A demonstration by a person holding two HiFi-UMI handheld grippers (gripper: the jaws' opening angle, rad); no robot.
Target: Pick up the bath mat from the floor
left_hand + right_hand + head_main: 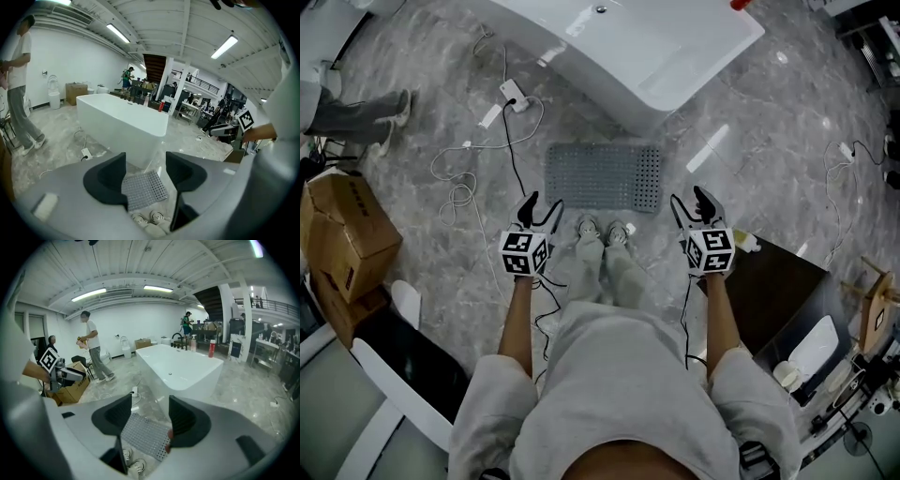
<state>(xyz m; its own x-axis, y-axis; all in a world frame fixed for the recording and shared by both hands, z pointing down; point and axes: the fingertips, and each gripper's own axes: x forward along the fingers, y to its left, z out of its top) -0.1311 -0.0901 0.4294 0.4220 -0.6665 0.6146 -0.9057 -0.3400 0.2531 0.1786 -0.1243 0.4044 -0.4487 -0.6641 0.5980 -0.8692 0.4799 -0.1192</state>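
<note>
Head view: approach step in hand. Mat (603, 176) lying flat on floor (750, 150) betw. shoes (602, 228) and tub (675, 47), untouched. L gripper (541, 208), R gripper (688, 202) hovering either side of shoes, jaws spread, holding nothing. Next probably calling for lowering both to mat's near corners, pinching edge.
</note>
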